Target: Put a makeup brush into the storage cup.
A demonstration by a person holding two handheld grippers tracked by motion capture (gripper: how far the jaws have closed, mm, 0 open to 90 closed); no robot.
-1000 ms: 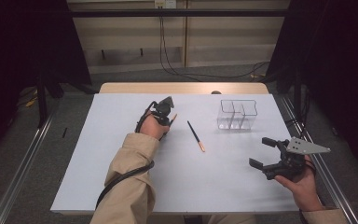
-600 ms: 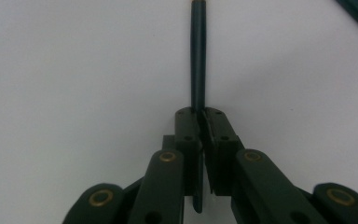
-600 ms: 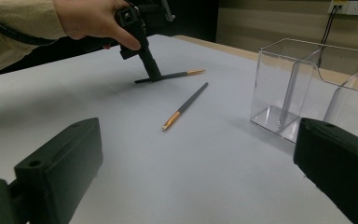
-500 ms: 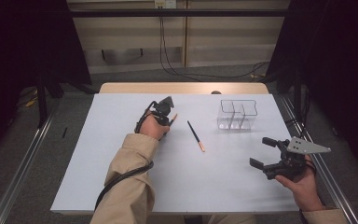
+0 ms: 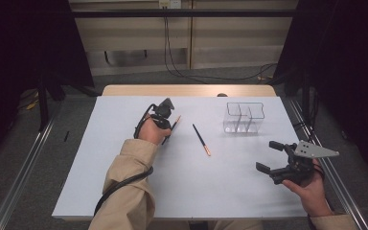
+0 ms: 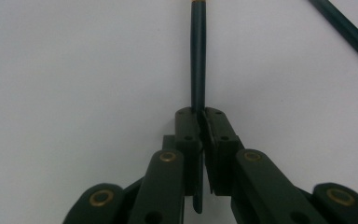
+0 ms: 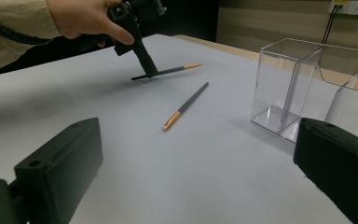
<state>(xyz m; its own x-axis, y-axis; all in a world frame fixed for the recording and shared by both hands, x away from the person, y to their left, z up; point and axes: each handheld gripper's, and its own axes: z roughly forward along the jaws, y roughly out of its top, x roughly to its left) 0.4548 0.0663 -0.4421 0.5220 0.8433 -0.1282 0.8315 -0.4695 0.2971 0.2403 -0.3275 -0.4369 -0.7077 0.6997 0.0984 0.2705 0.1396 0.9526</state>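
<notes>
Gripper (image 6: 200, 122) clamped on slim dark pen (image 6: 198, 56), matte white table (image 5: 124, 182), perhaps paper-covered

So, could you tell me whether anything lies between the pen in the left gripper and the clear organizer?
Only the second pen lies on the sheet between them. The left gripper is shut on its pen, and carrying that over it to the clear organizer looks feasible.

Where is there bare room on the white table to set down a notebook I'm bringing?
The near middle of the table is bare, between the sleeve and the right claw. The far left corner is bare too. It is crowded between the left claw gripping one pen, the loose pen and the clear box.
</notes>
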